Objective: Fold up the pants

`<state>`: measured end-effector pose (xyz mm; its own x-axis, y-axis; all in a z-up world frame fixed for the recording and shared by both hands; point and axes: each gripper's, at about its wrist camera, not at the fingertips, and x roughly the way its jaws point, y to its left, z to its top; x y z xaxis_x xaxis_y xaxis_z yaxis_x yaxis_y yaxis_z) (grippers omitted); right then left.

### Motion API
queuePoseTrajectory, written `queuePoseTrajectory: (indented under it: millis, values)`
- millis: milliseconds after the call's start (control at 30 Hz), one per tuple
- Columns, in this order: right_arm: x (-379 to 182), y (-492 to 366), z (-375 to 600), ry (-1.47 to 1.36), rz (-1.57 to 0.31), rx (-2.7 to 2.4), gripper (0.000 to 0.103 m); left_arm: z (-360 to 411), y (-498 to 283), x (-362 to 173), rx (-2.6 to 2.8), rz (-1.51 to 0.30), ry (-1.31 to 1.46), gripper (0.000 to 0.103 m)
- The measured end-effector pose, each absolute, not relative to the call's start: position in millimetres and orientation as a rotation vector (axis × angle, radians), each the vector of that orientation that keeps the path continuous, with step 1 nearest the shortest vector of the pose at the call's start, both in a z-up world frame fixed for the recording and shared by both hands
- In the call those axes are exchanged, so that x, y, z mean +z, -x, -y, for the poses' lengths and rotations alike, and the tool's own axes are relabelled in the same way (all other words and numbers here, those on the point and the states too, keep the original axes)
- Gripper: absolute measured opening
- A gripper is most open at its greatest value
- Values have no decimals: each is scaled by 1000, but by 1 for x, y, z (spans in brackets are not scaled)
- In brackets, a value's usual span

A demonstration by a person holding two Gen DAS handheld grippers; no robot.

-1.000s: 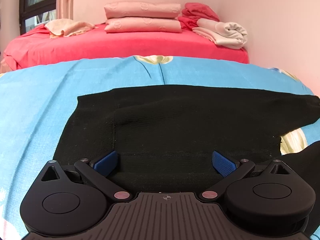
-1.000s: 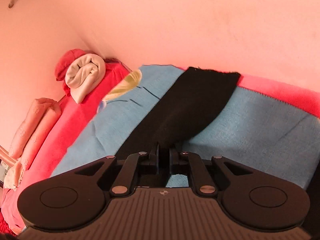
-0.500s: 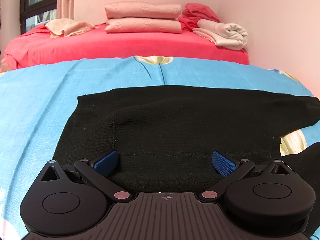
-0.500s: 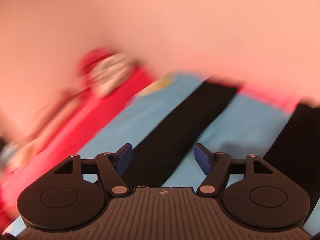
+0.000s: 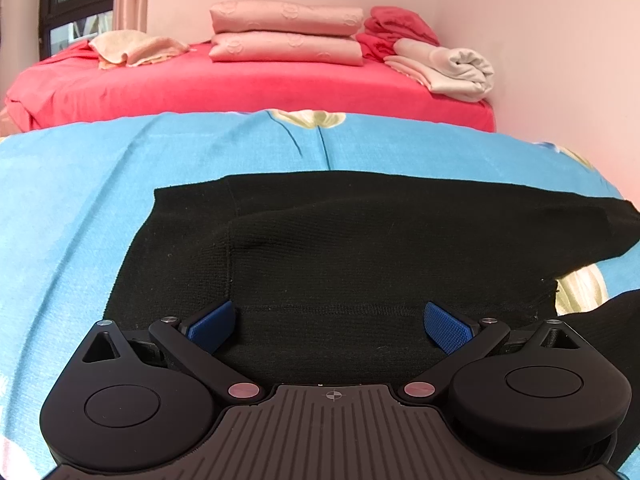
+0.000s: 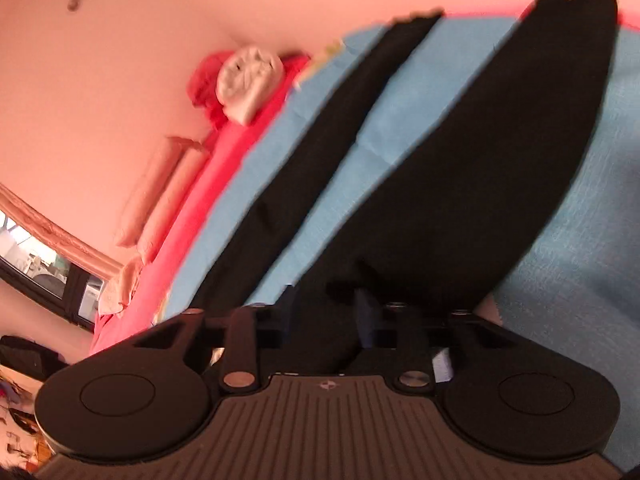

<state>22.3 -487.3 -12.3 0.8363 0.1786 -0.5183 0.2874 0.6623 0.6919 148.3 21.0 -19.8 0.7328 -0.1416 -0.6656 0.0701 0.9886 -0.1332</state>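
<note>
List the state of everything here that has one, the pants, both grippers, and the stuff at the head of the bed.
black pants: spread flat, legs apart
left gripper: open over the waistband
right gripper: closing, near leg's fabric between the jaws
white towel: rolled
pink pillows: stacked

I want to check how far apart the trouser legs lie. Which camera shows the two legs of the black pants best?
The right wrist view: both legs of the black pants run side by side to their hems, blue sheet showing between them, though blurred. The left wrist view shows mainly the waist and seat, with the legs cut off at the right edge.
</note>
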Motion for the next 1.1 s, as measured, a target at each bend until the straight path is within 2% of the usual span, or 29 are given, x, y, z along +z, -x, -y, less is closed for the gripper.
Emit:
queuePoseTrajectory:
  millis: [33,100,200,300,333,367,433,533,633,867,1100]
  values:
    - [-3,-18,476,-769,-575,-92,83,-20,-149,-20,-113,-741,95,103]
    - [11,-10,449,-607,-548,-75,84,-18,-149,-20,-108,-745,83,103]
    - [9,-14,440,-615,-609,108,85,-16,-151,-18,-103,-759,73,103]
    - [-4,-18,458,-650,-657,14,83,-21,-147,-11,-106,-777,103,103]
    - [-7,-18,470,-683,-652,-35,73,-26,-142,-7,-114,-775,129,103]
    - [-8,-13,482,-725,-625,-50,73,-30,-137,-2,-122,-770,154,103]
    - [-6,-5,499,-773,-570,-125,80,-40,-124,10,-135,-748,196,103]
    - [3,11,509,-753,-478,-267,82,-50,-99,22,-86,-767,182,103]
    - [2,21,516,-797,-433,-303,82,-59,-73,21,-39,-865,169,103]
    - [-23,32,538,-915,-494,-379,79,-76,-33,8,-123,-1055,326,103]
    - [-30,23,553,-941,-499,-346,75,-82,-49,-4,-157,-1006,503,103]
